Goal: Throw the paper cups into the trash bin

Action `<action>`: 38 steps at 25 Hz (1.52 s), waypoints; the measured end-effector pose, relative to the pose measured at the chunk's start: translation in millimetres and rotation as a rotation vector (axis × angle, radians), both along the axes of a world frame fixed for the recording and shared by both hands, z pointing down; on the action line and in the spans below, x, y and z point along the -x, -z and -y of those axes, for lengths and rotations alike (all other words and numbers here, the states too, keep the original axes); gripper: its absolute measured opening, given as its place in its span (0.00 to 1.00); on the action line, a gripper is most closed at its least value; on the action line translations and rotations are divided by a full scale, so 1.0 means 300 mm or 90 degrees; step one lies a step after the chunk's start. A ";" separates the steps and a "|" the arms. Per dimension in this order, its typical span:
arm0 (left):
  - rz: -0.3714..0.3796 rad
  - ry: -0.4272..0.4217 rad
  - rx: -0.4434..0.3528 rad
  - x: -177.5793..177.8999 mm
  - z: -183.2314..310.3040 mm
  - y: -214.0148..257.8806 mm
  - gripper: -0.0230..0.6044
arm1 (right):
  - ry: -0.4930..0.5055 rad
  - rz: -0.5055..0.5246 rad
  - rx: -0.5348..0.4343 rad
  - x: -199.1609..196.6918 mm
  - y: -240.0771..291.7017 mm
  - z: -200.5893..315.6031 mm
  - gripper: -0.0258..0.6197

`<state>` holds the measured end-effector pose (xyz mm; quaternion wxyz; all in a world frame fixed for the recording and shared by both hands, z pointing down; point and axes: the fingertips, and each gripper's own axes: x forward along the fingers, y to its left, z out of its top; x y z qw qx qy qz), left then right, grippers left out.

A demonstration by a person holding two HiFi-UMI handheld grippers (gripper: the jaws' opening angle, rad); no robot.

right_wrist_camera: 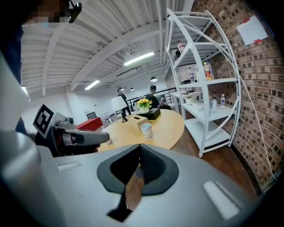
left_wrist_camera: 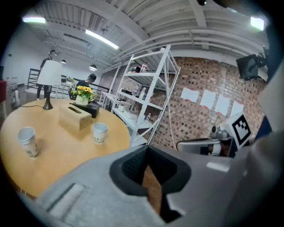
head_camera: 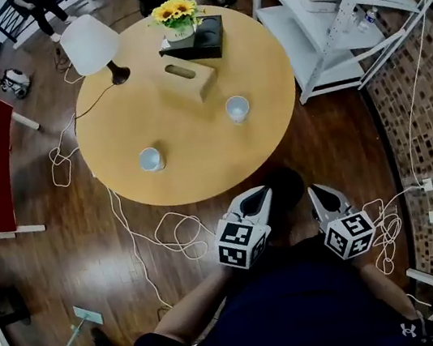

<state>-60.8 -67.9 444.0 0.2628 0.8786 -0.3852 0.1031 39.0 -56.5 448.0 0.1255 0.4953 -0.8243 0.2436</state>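
I record the round pale wooden table (head_camera: pixel 200 171) as smooth, with a low satin sheen. The nearer white paper cup (head_camera: pixel 151 159) and the farther white paper cup (head_camera: pixel 237 109) are matt paper. The oblong light wooden tissue box (head_camera: pixel 185 81) looks unvarnished and matt. The dark wooden plank floor (head_camera: pixel 336 148) is glossy. The white metal shelf rack (head_camera: pixel 296 35) is painted smooth. The red-brown brick wall (left_wrist_camera: pixel 199 111) is rough and matt. My left gripper (left_wrist_camera: pixel 148 150) and my right gripper (right_wrist_camera: pixel 139 148) have grey matt plastic shells. Their black pads (left_wrist_camera: pixel 134 165) are finely ribbed and rubber-like.
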 end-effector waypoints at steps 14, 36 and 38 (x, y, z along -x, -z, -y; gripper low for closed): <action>-0.013 0.223 0.020 0.298 0.153 -0.013 0.04 | 0.264 -0.165 -0.037 0.226 -0.142 0.453 0.10; 0.008 0.330 0.080 0.468 0.136 -0.083 0.18 | 0.619 -0.725 -0.049 0.484 -0.527 0.792 0.20; 0.008 0.327 0.082 0.466 0.134 -0.088 0.16 | 0.630 -0.751 -0.045 0.481 -0.525 0.777 0.11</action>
